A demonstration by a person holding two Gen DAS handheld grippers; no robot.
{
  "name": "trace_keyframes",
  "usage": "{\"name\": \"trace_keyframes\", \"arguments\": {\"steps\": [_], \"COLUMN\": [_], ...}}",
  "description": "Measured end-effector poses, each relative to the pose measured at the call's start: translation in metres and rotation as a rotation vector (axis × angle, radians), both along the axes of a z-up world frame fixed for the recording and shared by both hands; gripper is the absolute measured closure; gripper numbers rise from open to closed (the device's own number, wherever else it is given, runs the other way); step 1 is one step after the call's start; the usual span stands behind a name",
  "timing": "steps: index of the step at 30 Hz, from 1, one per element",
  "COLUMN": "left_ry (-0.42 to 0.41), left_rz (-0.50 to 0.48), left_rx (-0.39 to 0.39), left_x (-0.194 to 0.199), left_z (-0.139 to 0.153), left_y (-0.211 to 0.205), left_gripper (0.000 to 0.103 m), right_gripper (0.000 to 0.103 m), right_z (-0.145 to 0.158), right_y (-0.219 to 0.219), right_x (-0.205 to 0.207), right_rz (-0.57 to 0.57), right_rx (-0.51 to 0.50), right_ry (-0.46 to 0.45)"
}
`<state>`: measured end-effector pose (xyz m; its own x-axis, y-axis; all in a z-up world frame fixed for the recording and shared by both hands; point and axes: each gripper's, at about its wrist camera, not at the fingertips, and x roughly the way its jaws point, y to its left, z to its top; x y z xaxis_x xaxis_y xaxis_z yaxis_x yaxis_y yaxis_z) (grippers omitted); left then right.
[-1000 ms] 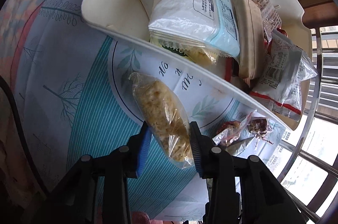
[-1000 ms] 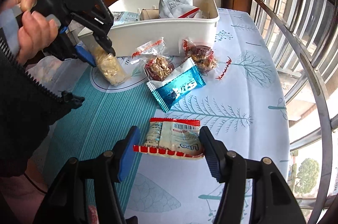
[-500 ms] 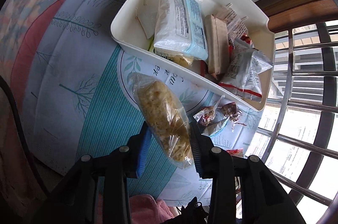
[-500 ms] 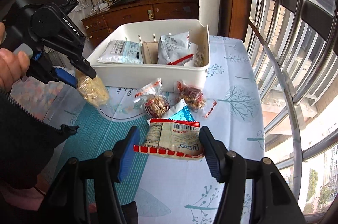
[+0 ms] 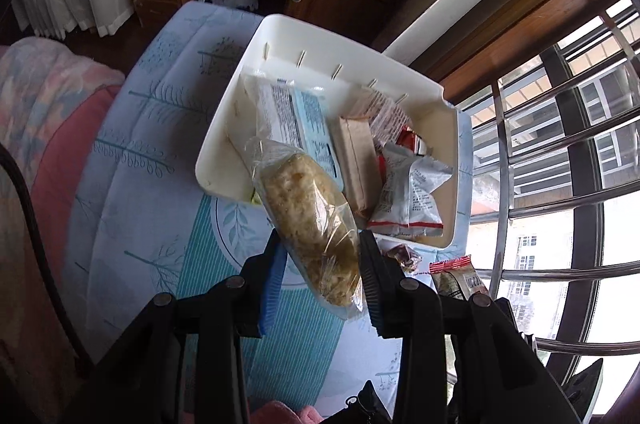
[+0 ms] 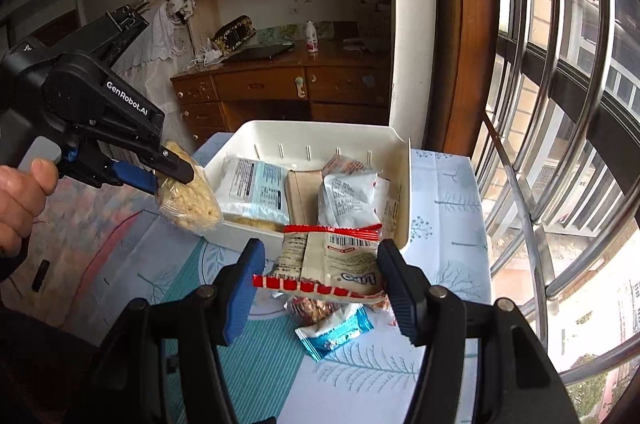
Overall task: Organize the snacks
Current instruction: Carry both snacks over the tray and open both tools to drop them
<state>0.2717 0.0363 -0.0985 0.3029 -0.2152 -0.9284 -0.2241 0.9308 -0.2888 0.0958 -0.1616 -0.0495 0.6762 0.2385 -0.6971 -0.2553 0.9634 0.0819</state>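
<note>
My left gripper is shut on a clear bag of puffed-rice cake and holds it in the air over the near left corner of the white bin. It also shows in the right wrist view. My right gripper is shut on a white snack packet with red edges, held above the table in front of the bin. The bin holds several packets, among them a pale blue one and a brown one.
A blue foil packet and a clear packet of reddish snacks lie on the tree-print tablecloth under my right gripper. Window bars run along the right. A wooden dresser stands behind the table.
Both grippers have risen with their packets. The left one has carried the rice cake from above the tablecloth to over the bin's near corner; the right one has come closer to the bin.
</note>
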Motion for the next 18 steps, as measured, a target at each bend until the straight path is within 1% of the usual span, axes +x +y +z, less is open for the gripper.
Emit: {"name": "trace_keyframes", "arguments": {"steps": [6,10,12,14,16,18], "left_ry": [-0.163,-0.255,-0.306,-0.373,-0.395,-0.404], "left_rz": [-0.072,-0.140,-0.175,-0.202,-0.211,-0.226], "left_rx": [0.068,0.086,0.077,0.036,0.010,0.002], "left_x": [0.018,0.031,0.036,0.042,0.051,0.061], "left_z": [0.020,0.023,0.022,0.018,0.011,0.003], "left_y": [0.004,0.011,0.015,0.021,0.028,0.034], "left_gripper": [0.068,0.068,0.068,0.068,0.068,0.068], "right_gripper": [0.044,0.044,0.044,0.044,0.044,0.044], "right_z": [0.004,0.004,0.002,0.001,-0.003,-0.008], "right_y": [0.015,0.026,0.031,0.037,0.043,0.050], "right_x": [0.022,0.039,0.048,0.057,0.065,0.073], "right_rz": [-0.006,-0.024,-0.040,-0.057,-0.060,-0.063], "right_rx": [0.040,0.062,0.069,0.074,0.076,0.064], "right_ry": [-0.046,-0.075,-0.090,-0.113,-0.132,-0.151]}}
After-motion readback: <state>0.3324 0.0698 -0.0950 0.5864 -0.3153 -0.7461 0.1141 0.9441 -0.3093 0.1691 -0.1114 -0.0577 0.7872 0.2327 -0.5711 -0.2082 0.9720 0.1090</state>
